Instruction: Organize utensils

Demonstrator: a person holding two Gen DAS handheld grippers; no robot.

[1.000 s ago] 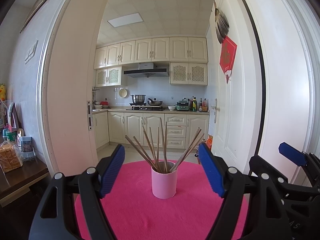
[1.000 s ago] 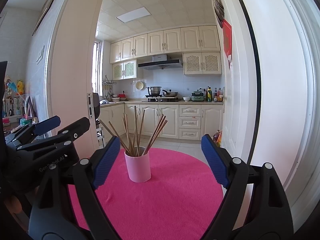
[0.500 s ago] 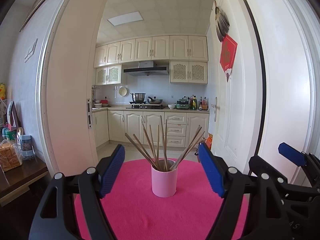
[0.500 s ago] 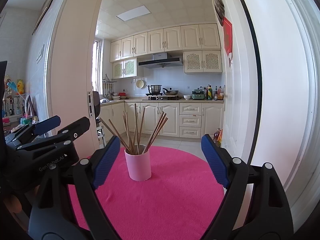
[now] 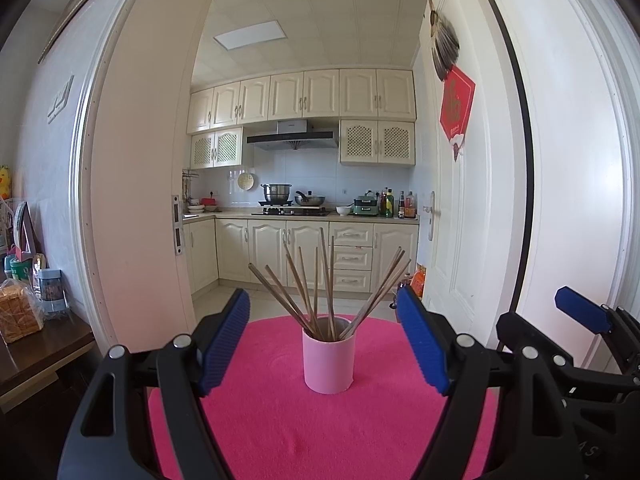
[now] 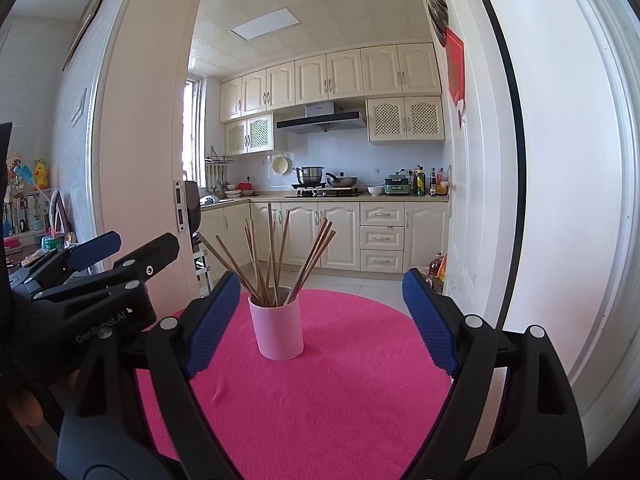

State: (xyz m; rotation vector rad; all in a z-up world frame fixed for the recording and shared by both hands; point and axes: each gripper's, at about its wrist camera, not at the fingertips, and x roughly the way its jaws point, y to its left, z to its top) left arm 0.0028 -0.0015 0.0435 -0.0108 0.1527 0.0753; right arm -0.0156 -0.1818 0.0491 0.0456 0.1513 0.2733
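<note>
- Wooden chopsticks (image 5: 320, 288) fanned upright in pink cup (image 5: 329, 360), ahead between left claw (image 5: 324, 342) tips, kept tidy.
- Right claw (image 6: 320, 320) likewise spread wide, empty, cup ahead-left on mat (image 6: 320, 400).

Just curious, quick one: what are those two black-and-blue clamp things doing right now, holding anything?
Left gripper: open, holding nothing.
Right gripper: open, holding nothing.
</note>
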